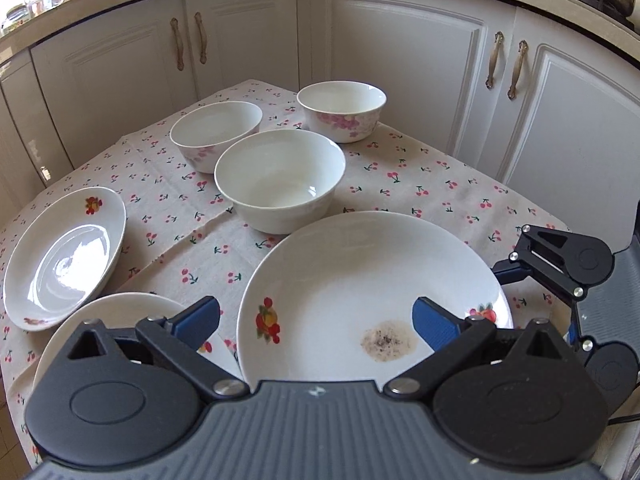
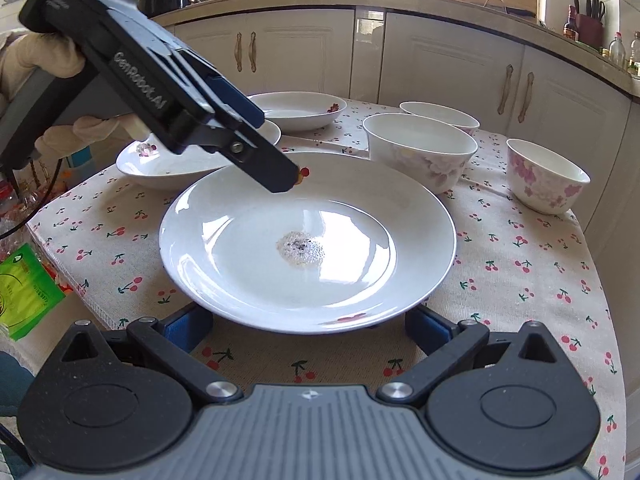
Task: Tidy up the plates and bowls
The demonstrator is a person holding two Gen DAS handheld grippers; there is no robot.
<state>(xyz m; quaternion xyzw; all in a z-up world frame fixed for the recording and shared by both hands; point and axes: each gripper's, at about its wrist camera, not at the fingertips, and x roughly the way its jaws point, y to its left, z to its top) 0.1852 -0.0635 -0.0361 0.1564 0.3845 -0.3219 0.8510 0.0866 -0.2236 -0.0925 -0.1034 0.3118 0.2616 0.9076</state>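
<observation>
Left tongs [image 1: 316, 320] spread over soiled plate [image 1: 360, 280], right tongs [image 2: 308, 330] straddling its near rim

- Left gripper [image 1: 316, 322]: jaws spread wide, held above the large plate [image 2: 360, 216], tilted down toward its far rim; a gloved hand [image 2: 44, 64] grips the handle.
- Right gripper [image 2: 308, 326]: jaws spread wide, low at the plate's near rim, one finger either side.

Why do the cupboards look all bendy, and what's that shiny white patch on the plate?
Left wrist view: the fisheye lens curves the cupboards, and window light glares off the tilted plate at the left. Right wrist view: same bending along the countertop; soft glare streaks the big plate around its brown stain; the bright window washes out the top.
</observation>
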